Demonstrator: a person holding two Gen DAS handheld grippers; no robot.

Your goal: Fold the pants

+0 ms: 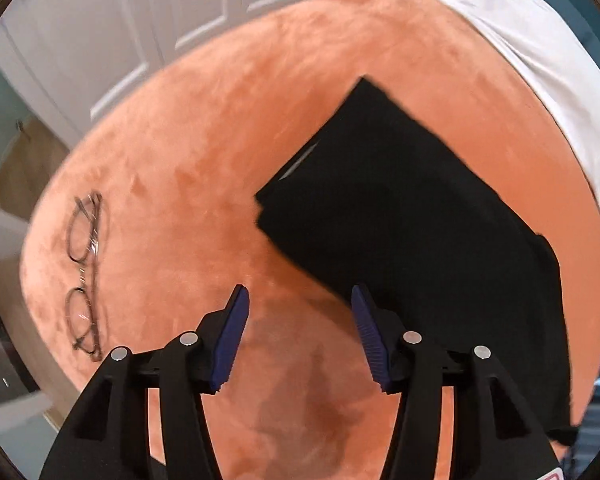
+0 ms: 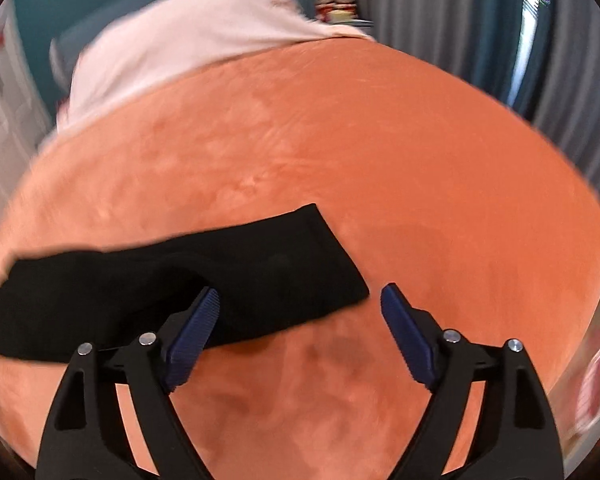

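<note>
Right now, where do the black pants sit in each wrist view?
Left wrist view: the black pants lie folded right of centre, running from mid-frame down to the lower right edge, past the right side of the open left tool.
Right wrist view: the pants stretch from the left edge to centre, behind the left finger of the open right tool.
Shared landmark: the white cloth at the far edge of the orange cover.

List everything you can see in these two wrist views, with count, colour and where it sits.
folded black pants: one, black, flat on the orange cover
orange plush bed cover: one, orange, under everything
thin-rimmed eyeglasses: one pair, dark frames, on the cover apart from the pants
white cloth: one, white, at the cover's far edge
white panelled door: one, white, background
grey curtains: grey, background
left gripper: black with blue pads, open, empty
right gripper: black with blue pads, open, empty
</note>
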